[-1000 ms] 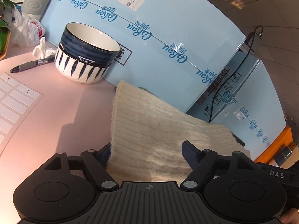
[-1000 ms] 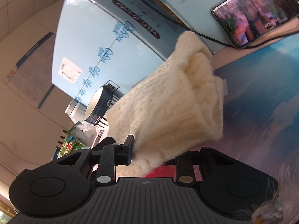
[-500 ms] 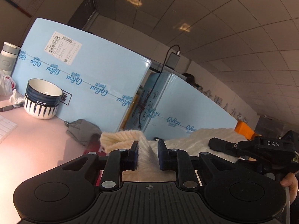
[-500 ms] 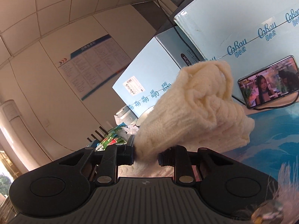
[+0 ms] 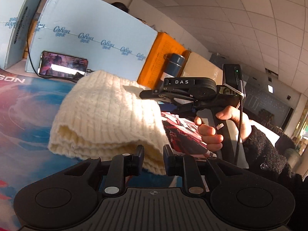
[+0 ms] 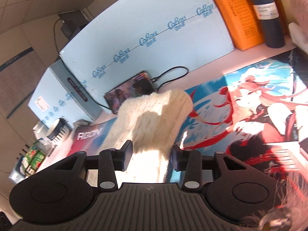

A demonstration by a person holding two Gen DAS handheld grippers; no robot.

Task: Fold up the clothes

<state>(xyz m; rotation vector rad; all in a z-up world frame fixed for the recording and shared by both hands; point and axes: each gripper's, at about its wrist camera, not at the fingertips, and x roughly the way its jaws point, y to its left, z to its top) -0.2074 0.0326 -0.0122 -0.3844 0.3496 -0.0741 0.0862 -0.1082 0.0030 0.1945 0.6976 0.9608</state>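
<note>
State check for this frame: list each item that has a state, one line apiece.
Cream knitted sweater: folded in layers, lying on the printed desk mat.
Black smartphone: screen lit, cable plugged in.
Left gripper: open around the sweater's edge.
Right gripper: open, sweater between its fingers.

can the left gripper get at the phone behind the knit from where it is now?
Probably not directly. The folded cream knit lies between the left gripper and the phone, which leans on the blue box at the mat's far edge. It would have to lift over or go around the knit's left side.
</note>
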